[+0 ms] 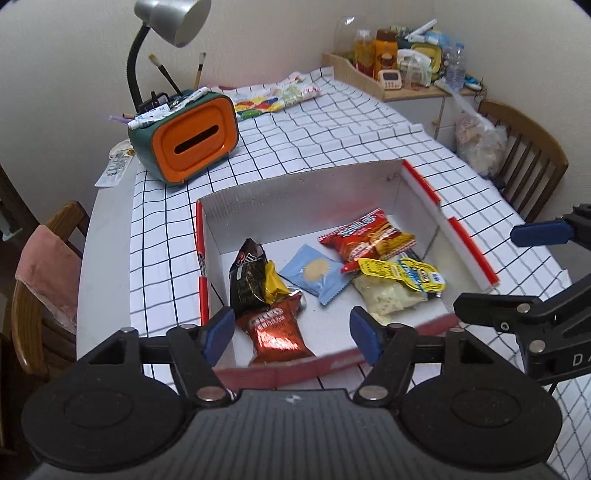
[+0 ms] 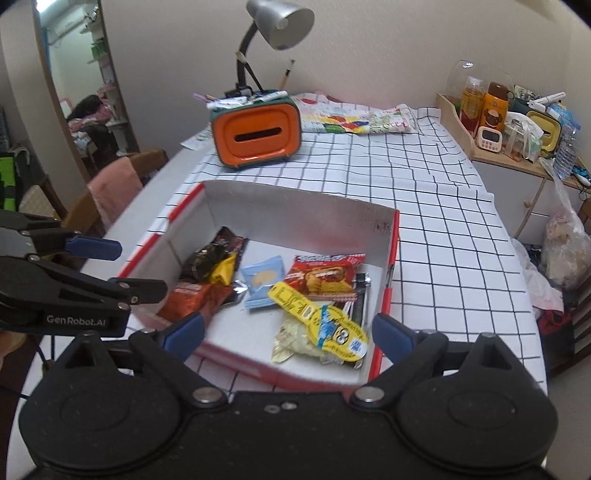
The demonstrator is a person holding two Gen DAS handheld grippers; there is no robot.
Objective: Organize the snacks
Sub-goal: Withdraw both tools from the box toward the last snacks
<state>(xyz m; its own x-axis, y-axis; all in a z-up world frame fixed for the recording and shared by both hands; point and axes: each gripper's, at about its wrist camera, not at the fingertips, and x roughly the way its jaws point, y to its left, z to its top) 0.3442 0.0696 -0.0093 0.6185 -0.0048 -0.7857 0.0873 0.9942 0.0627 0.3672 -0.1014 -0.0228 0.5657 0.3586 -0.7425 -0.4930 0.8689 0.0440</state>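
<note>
Left gripper (image 1: 293, 334) jaws apart, empty, low centre over box (image 1: 295, 192) | right gripper (image 2: 288, 338) likewise spread wide, holding nothing | snacks (image 1: 332, 273) lie mid-frame inside box — sorting seems done or paused; next pick needs a fresh target | checked tablecloth (image 1: 332, 122), orange organiser (image 1: 199, 136) upper left — lamp above.

Lighting: soft, even indoor light is filling both views; shadows are staying faint. Glare: the desk lamp (image 1: 173, 18) shade is catching a pale sheen. Distortion: fisheye curvature is bending the checked tablecloth (image 2: 424, 206) lines, and dark vignetting is closing the corners. Blur: the box (image 1: 295, 365) near rim is smearing slightly.
</note>
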